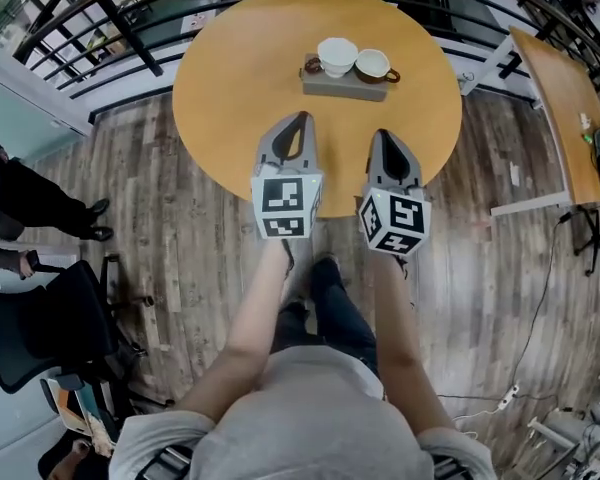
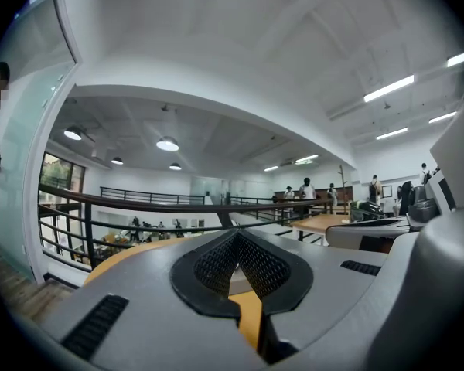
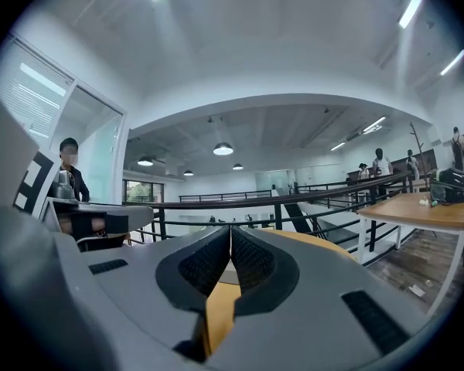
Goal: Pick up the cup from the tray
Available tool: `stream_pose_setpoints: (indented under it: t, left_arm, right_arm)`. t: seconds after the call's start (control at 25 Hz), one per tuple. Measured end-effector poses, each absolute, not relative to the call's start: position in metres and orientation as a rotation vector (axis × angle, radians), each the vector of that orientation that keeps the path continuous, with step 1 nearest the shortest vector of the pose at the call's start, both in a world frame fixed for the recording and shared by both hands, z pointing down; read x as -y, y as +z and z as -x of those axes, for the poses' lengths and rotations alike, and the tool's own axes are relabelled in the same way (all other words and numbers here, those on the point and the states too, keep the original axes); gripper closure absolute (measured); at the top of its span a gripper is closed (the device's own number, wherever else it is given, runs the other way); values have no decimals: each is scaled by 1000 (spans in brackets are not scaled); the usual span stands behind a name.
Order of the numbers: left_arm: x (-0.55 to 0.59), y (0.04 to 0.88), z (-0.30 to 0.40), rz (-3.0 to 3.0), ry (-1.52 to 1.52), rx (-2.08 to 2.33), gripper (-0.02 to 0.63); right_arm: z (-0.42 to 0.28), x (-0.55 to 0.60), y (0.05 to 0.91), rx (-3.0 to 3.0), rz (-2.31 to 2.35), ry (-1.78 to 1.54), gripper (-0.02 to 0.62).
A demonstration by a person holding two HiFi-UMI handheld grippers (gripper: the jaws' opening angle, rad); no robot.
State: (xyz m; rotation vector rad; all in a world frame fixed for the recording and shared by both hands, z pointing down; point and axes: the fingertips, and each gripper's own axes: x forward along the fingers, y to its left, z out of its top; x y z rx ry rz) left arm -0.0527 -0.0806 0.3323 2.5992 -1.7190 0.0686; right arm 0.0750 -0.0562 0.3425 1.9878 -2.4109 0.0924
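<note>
Head view: tray [image 1: 345, 87] with cups [image 1: 337, 55] lies up-frame, between left gripper [image 1: 300, 118] and right gripper [image 1: 382, 136], neither clearly nearer. Both jaws closed, empty.

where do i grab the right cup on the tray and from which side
Best probably take the right cup by its rim, one jaw inside, one outside, at its near-right edge. It stands upright with the mouth open upward, and the other cup sits close against its left, so that side is crowded. The right gripper, now shut, would need to open first.
</note>
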Motion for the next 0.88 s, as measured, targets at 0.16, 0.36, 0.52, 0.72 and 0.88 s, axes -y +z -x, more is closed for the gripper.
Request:
stream_pose_setpoints:
  t: [0.16, 0.36, 0.52, 0.72, 0.88]
  left_arm:
    - [112, 332, 39, -2571, 88, 1744, 600]
    - [144, 338, 22, -2554, 113, 1762, 600]
    - [165, 344, 13, -2528, 127, 1778, 600]
    - [186, 347, 11, -2524, 142, 1786, 600]
    - [204, 354, 15, -2532, 146, 1778, 600]
  right_arm:
    - [-94, 89, 343, 2424, -1969, 110, 588]
    - [-110, 126, 343, 2445, -1951, 123, 588]
    - [-119, 151, 348, 2456, -1923, 135, 588]
    - [-124, 174, 359, 2466, -1878, 132, 588]
    - [-128, 193, 375, 2439, -1878, 153, 588]
